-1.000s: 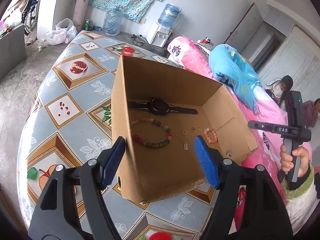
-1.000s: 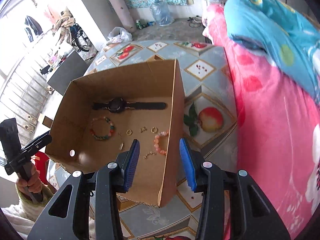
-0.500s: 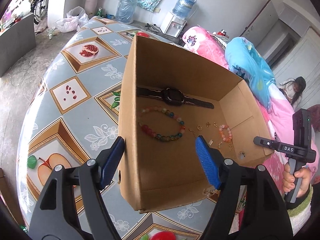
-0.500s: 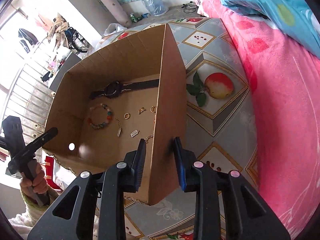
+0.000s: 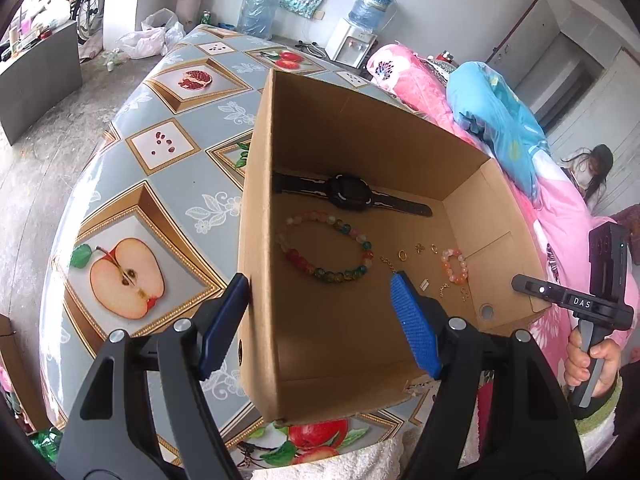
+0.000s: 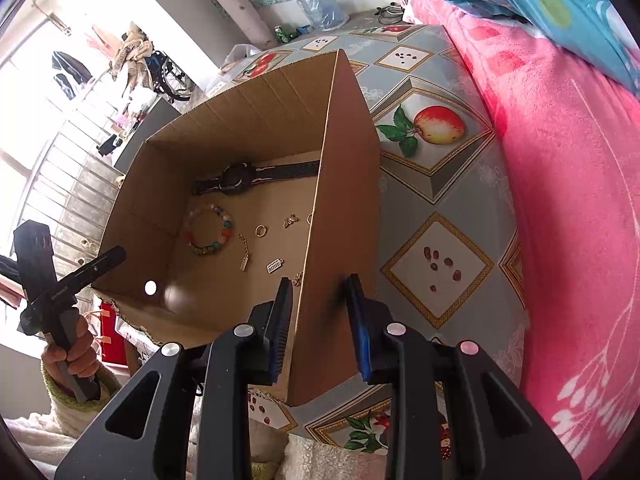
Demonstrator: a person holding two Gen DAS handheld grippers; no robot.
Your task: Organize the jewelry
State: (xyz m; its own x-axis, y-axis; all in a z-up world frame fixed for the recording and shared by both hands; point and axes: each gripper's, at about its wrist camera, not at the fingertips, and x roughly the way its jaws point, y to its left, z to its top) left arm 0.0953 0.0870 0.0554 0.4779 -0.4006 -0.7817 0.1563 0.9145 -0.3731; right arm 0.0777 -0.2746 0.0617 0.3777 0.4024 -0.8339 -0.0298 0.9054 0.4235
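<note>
The right gripper (image 6: 318,322) straddles the right wall of the cardboard box (image 6: 340,208), jaws narrowly parted, apparently not yet pinching. The left gripper (image 5: 320,322) gapes wide astride the left wall, holding nothing. Watch (image 5: 350,194), bead bracelet (image 5: 326,252) and small charms lie inside. Judged step: securing the box; next, both jaws need closing.

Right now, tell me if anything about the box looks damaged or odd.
The cardboard box has a ragged, torn bottom edge on its near wall. The jewelry lies loose on its floor, unsorted: a watch, a beaded bracelet and small gold pieces.
</note>
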